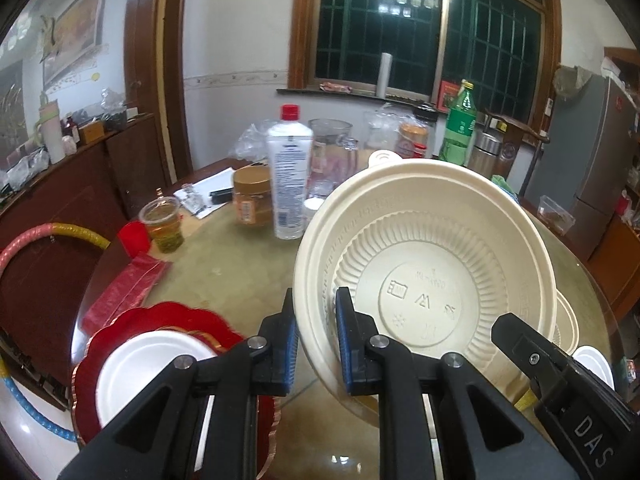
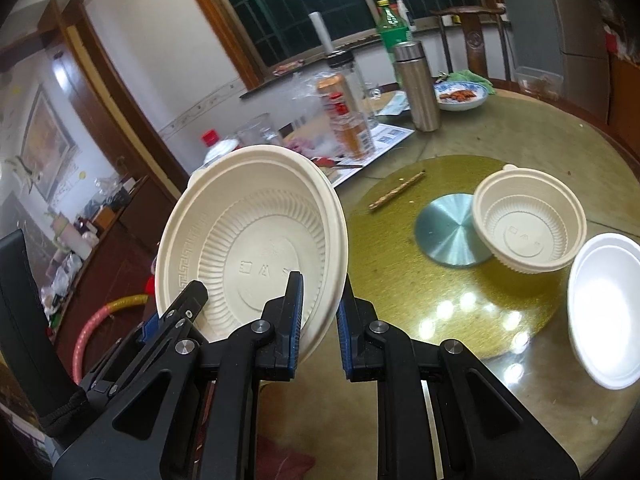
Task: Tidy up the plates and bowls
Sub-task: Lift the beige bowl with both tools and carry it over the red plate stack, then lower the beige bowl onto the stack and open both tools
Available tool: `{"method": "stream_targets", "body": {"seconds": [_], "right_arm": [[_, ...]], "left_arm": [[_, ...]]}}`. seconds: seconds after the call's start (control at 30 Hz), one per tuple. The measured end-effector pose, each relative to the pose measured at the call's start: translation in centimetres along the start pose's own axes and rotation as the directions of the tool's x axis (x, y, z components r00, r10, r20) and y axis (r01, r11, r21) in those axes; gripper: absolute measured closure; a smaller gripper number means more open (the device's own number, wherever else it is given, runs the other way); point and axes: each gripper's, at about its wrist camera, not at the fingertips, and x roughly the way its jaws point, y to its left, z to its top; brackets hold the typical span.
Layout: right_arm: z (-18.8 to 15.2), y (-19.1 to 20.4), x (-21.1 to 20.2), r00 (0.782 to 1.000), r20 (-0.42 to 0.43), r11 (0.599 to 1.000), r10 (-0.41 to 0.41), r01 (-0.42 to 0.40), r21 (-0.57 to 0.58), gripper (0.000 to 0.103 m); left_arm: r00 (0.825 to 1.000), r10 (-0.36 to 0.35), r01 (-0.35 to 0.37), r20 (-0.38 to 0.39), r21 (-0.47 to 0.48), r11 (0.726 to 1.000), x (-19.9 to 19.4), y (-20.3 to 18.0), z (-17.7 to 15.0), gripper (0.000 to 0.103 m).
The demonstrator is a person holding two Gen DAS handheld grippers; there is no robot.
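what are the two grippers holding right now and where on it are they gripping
Both hold the large beige bowl by its rim: the left gripper pinches one edge, the right gripper the opposite edge, with the bowl tilted above the table.

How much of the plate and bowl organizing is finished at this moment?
Done: a white plate lies stacked on the red plate. In hand: both the left hand-held gripper and right hand-held gripper pinch the large beige bowl, lifted. Left: the small beige bowl and white bowl.

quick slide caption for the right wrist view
Both grippers, right gripper included, clamp the rim of a tilted beige bowl above the round table.
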Motion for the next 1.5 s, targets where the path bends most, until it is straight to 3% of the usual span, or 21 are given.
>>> {"method": "stream_targets", "body": {"seconds": [0.57,0.9,1.5], "right_arm": [[-3.5,8.4,1.0,0.996,-0.062,0.987,0.065,-0.073,-0.140,0.087],[-5.3,11.9,1.8,0.989,-0.117,0.974,0.095,-0.117,-0.193,0.087],[-8.8,13.5,4.7,0.960,-0.278,0.960,0.044,-0.118,-0.255,0.087]], "left_arm": [[0.995,0.097,-0.096,0.009,-0.082,0.992,-2.3,8.6,-1.2,0.086],[0.988,0.151,-0.151,-0.006,-0.102,0.983,-3.3,11.8,-2.0,0.086],[0.973,0.137,-0.157,-0.183,-0.097,0.983,-1.3,14.8,-5.2,0.084]]}}
